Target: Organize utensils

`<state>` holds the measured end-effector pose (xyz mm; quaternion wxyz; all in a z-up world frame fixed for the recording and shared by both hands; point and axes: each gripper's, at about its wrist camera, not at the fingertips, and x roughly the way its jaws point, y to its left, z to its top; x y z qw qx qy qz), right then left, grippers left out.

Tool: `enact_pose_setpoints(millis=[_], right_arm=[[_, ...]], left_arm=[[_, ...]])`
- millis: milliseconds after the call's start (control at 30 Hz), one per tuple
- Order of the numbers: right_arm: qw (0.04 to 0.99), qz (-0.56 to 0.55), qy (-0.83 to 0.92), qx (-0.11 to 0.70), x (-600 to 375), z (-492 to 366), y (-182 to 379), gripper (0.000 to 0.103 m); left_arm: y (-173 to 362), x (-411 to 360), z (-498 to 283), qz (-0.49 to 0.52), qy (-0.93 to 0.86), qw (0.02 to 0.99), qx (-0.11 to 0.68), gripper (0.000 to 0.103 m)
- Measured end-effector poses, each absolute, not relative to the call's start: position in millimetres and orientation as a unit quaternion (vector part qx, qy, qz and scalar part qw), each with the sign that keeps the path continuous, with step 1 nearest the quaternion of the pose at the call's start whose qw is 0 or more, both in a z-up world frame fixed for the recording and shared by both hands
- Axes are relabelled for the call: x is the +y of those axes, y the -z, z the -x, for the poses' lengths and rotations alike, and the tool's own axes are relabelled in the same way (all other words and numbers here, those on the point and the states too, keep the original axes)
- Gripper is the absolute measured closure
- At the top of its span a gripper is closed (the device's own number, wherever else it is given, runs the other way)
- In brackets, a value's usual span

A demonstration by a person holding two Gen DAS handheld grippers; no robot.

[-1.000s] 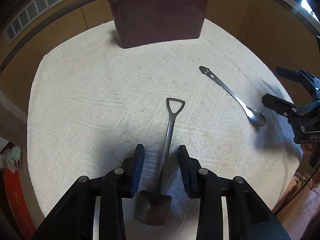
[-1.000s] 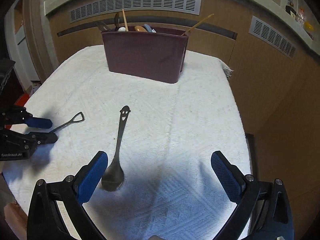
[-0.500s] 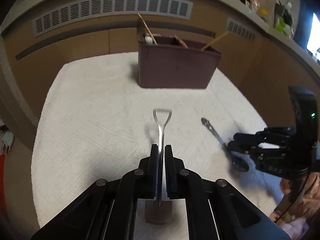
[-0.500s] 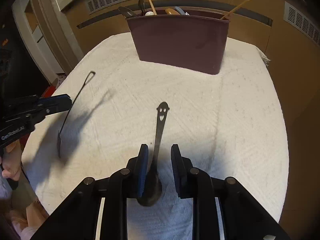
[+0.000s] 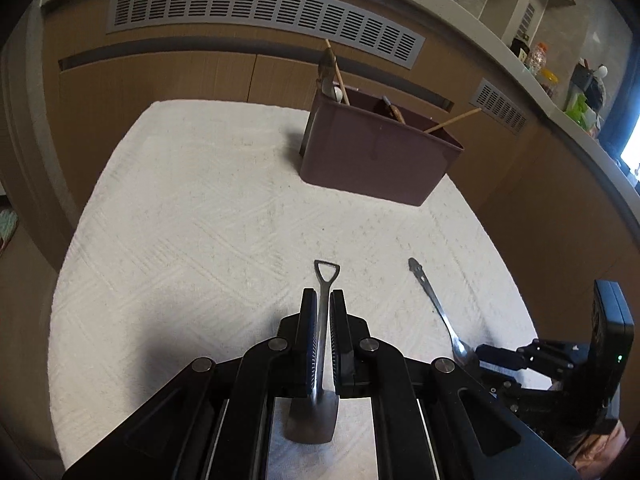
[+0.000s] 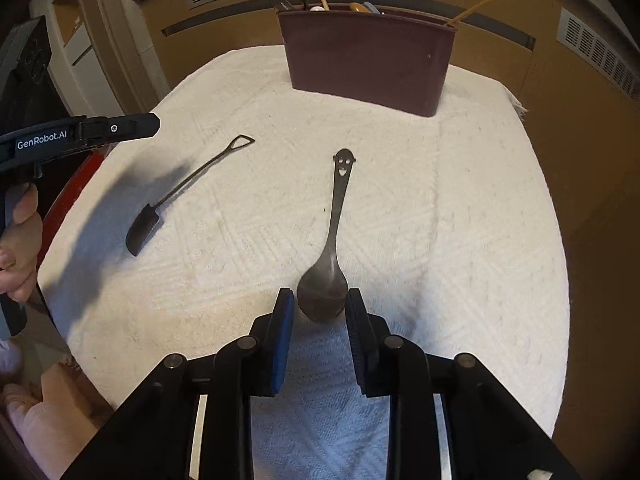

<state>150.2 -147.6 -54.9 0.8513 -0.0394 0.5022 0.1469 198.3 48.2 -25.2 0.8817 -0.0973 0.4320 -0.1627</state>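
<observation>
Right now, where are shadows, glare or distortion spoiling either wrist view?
Left wrist view: a dark shadow lies on the white cloth beside the left gripper, window glare burns the right edge, and the wall vent bows. Right wrist view: a shadow falls beside the shovel spoon, and bluish shade sits under the right gripper.

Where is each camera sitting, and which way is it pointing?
Left wrist: on the left gripper, facing across the white cloth toward the utensil bin; its narrow finger gap frames the shovel spoon.
Right wrist: on the right gripper, facing the bin; its open fingers flank the smiley spoon; the left hand shows.
Shared: cloth, bin, both spoons, the other gripper.
</observation>
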Motion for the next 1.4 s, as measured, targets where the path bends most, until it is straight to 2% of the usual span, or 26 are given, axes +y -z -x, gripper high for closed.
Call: enact_pose_setpoints(millis=[133, 233, 300, 333, 400, 467, 633, 767, 867, 900, 933, 967, 1067, 1167, 1300, 1400], right_arm=[[0.861, 0.030, -0.128, 0.491, -148, -156, 57, 0.076], [0.861, 0.040, -0.130, 0.490, -140, -156, 58, 0.066], [0.864, 0.054, -0.123, 0.485, -136, -155, 60, 0.064], [0.865, 0.056, -0.120, 0.484, -136, -154, 60, 0.064], [0.867, 0.065, -0.109, 0.482, -136, -155, 58, 0.079], [0.869, 0.070, -0.103, 0.478, -139, -155, 53, 0.078], [0.901, 0.056, -0.094, 0.419, -160, -163, -1, 0.078], [0.921, 0.037, -0.101, 0.373, -171, -176, -49, 0.078], [0.924, 0.027, -0.111, 0.366, -172, -185, -65, 0.078], [0.924, 0.025, -0.113, 0.365, -173, -187, -68, 0.081], [0.923, 0.025, -0.115, 0.366, -172, -186, -69, 0.095], [0.922, 0.026, -0.116, 0.368, -171, -187, -69, 0.096], [0.922, 0.030, -0.118, 0.369, -170, -185, -65, 0.096], [0.922, 0.025, -0.129, 0.364, -174, -180, -59, 0.096], [0.921, 0.021, -0.126, 0.368, -187, -177, -48, 0.089], [0.915, 0.009, -0.108, 0.389, -202, -185, -29, 0.079]], left_arm=[[30, 53, -194, 0.104, 0.156, 0.878, 0.441, 0.095], [30, 59, -191, 0.108, 0.148, 0.877, 0.444, 0.095], [33, 63, -191, 0.114, 0.142, 0.875, 0.449, 0.095], [35, 65, -190, 0.116, 0.140, 0.874, 0.451, 0.095], [38, 66, -188, 0.115, 0.135, 0.871, 0.458, 0.095], [41, 68, -185, 0.109, 0.133, 0.870, 0.463, 0.093], [44, 70, -175, 0.092, 0.135, 0.867, 0.471, 0.073], [43, 59, -174, 0.074, 0.160, 0.858, 0.483, 0.071], [44, 42, -183, 0.050, 0.189, 0.842, 0.502, 0.071], [44, 35, -189, 0.035, 0.198, 0.834, 0.514, 0.072], [45, 29, -192, 0.022, 0.203, 0.828, 0.522, 0.072], [45, 22, -198, 0.001, 0.209, 0.821, 0.532, 0.072], [50, 4, -217, -0.058, 0.201, 0.803, 0.558, 0.073], [58, -5, -236, -0.073, 0.195, 0.785, 0.583, 0.075], [59, -16, -242, -0.090, 0.194, 0.793, 0.570, 0.096], [57, -18, -236, -0.088, 0.181, 0.819, 0.537, 0.097]])
